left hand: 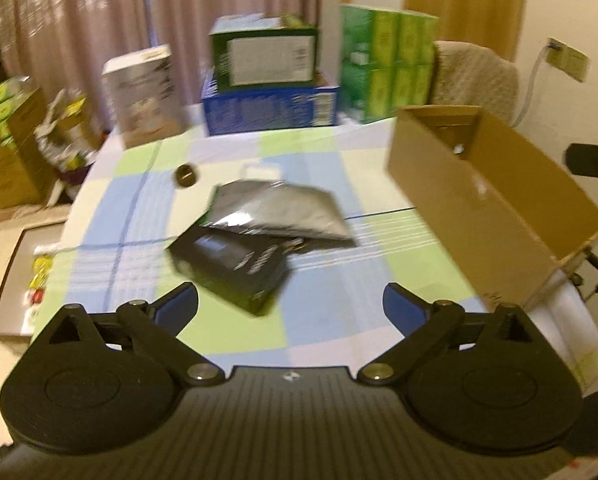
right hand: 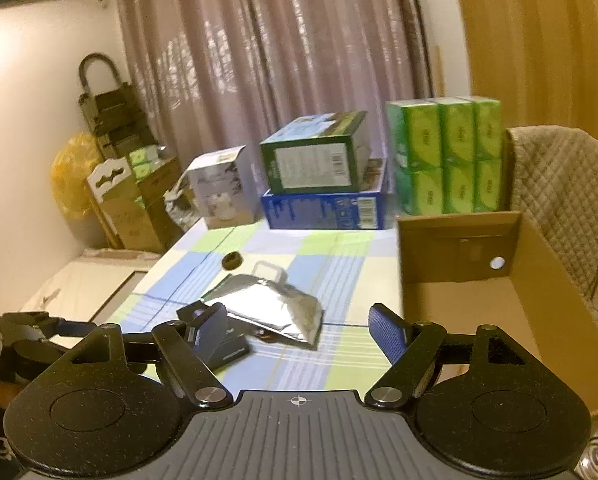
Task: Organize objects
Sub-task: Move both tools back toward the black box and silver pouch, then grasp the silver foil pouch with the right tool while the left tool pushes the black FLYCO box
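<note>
The approach step is judged to be in hand: nothing is being gripped, and both tongs are being held wide open above the checked tablecloth (left hand: 139, 208). The left gripper (left hand: 291, 304) is being pointed at the black box (left hand: 227, 268), which is lying just ahead of its fingertips, with the silver pouch (left hand: 275, 212) resting partly on the box beyond. The right gripper (right hand: 299, 328) is being held with the pouch straight ahead and the open cardboard box (right hand: 499, 300) just to its right. A small dark round object (left hand: 185, 175) is lying farther ahead. The next move is judged to call for lowering one gripper and closing it on the pouch or box.
</note>
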The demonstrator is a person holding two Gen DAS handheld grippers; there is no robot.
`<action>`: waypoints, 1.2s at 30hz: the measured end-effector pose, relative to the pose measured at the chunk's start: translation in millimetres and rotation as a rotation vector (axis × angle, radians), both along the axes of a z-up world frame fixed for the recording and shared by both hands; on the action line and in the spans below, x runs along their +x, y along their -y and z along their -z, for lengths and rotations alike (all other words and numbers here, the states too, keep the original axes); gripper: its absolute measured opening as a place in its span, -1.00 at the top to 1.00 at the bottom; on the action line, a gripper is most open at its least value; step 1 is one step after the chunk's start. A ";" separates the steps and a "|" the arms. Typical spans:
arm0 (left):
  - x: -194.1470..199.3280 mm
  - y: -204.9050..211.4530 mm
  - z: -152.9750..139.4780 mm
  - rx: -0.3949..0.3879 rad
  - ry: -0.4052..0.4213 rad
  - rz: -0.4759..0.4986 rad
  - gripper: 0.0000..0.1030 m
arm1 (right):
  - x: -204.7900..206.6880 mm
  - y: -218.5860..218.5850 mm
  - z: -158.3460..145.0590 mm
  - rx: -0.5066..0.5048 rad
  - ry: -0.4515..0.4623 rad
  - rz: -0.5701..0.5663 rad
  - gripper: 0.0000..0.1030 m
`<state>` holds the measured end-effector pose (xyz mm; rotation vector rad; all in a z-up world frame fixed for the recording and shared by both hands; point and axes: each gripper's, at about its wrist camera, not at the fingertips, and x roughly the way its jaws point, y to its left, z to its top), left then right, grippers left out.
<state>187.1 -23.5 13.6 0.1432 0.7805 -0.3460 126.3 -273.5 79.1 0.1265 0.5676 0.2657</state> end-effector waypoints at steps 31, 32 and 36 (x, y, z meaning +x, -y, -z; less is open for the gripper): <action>106.3 -39.2 75.0 -0.038 -0.060 -0.148 -0.98 | 148.2 -95.4 170.1 -0.527 -0.127 -0.295 -0.33; 110.3 -38.0 76.1 -0.038 -0.059 -0.146 -0.98 | 150.8 -98.9 174.7 -0.550 -0.118 -0.304 -0.29; 123.7 -37.9 83.0 -0.039 -0.074 -0.154 -0.98 | 160.8 -110.8 192.5 -0.619 -0.087 -0.335 -0.16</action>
